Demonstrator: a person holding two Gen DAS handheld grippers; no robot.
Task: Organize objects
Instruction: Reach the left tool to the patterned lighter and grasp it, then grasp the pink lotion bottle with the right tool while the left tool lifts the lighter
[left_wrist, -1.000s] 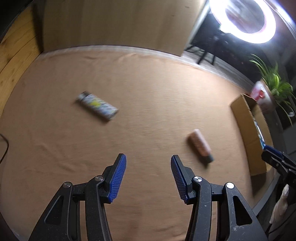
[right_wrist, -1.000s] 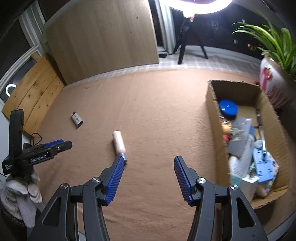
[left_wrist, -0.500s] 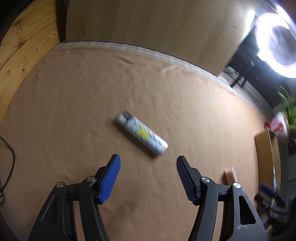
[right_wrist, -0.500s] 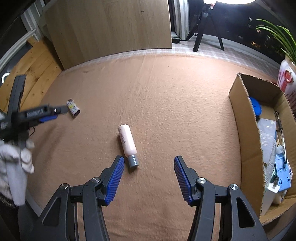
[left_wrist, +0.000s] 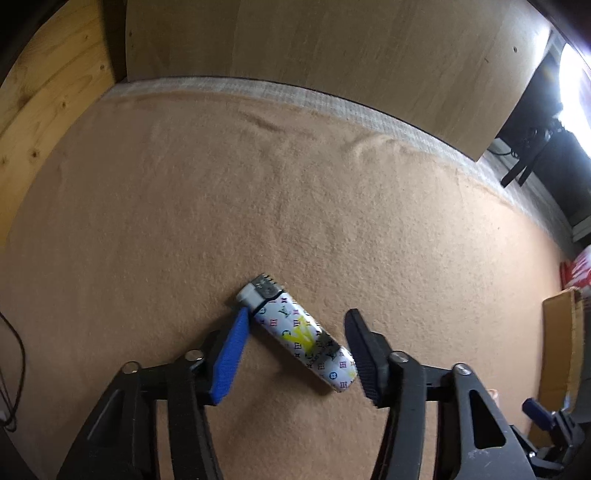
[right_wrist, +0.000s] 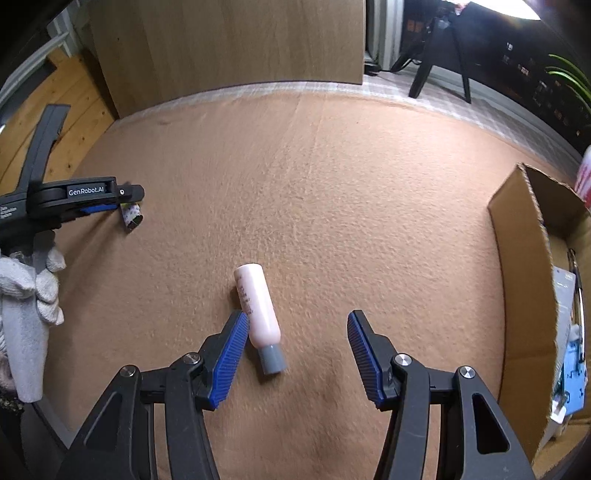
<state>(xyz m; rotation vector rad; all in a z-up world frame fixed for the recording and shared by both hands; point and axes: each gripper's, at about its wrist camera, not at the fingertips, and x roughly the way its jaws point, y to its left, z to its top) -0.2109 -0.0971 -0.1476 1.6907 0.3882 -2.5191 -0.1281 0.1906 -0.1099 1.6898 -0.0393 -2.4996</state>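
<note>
A white lighter (left_wrist: 299, 338) with a coloured monogram print lies slantwise on the tan cloth (left_wrist: 258, 206). My left gripper (left_wrist: 298, 314) points down over it, and its jaws are closing with the lighter between them; the pads stand at the lighter's two ends, with no clear press. A pink bottle (right_wrist: 258, 302) with a grey cap lies between the fingers of my right gripper (right_wrist: 297, 315), close beside the left finger (right_wrist: 229, 354). That gripper is open and does not touch the bottle. In the right wrist view the left gripper (right_wrist: 122, 201) sits at the far left over the lighter (right_wrist: 131, 218).
An open cardboard box (right_wrist: 524, 266) holding several items stands at the right edge of the cloth. A gloved hand (right_wrist: 33, 291) holds the left gripper. Wooden panels stand behind the cloth, with a tripod (right_wrist: 436, 51) and a bright lamp beyond.
The left gripper swung over to the lighter, which now lies between its jaws; they widened, then narrowed. The right gripper came down over the pink bottle, now between its fingers.
</note>
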